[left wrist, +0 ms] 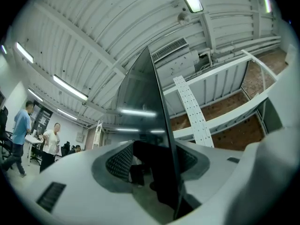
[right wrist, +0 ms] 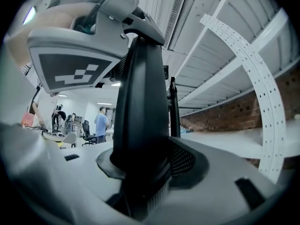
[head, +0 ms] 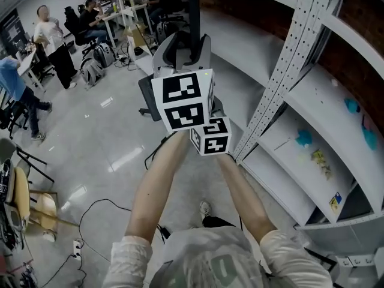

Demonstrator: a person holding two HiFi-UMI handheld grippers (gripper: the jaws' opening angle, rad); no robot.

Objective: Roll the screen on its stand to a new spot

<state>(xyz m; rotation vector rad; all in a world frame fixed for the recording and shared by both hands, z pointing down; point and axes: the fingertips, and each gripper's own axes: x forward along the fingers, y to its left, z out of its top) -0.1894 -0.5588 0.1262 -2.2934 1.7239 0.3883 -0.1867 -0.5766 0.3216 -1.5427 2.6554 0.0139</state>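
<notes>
– While the person's forearms (head: 159, 185) reach forward, what does the left hand-held gripper (left wrist: 161, 175) have?
– Its jaws are pressed onto the thin dark edge of the screen (left wrist: 140, 111). The panel rises upright between them, glossy and mirroring the ceiling lights.
– And the right hand-held gripper (right wrist: 140, 177)?
– It is clamped on the same black body, close to the left one. The left one's marker cube (right wrist: 70, 71) shows just above it in the right gripper view. In the head view the screen stands straight ahead of the person, over the pale floor (head: 114, 131).
– What crowds it?
– A white shelving rack (head: 288, 59) stands just to its right, with a perforated upright close beside the grippers. Cables (head: 90, 212) trail over the floor on the left, near a power strip (head: 77, 248). A wooden chair (head: 27, 200) sits at the left edge.
– Anything on the shelves?
– Small teal things (head: 304, 138) and a yellowish packet (head: 321, 161) lie on one shelf. They are too small to identify.
– Farther out?
– People (head: 51, 38) are by a desk (head: 117, 15) with office chairs, well apart from the screen.
</notes>
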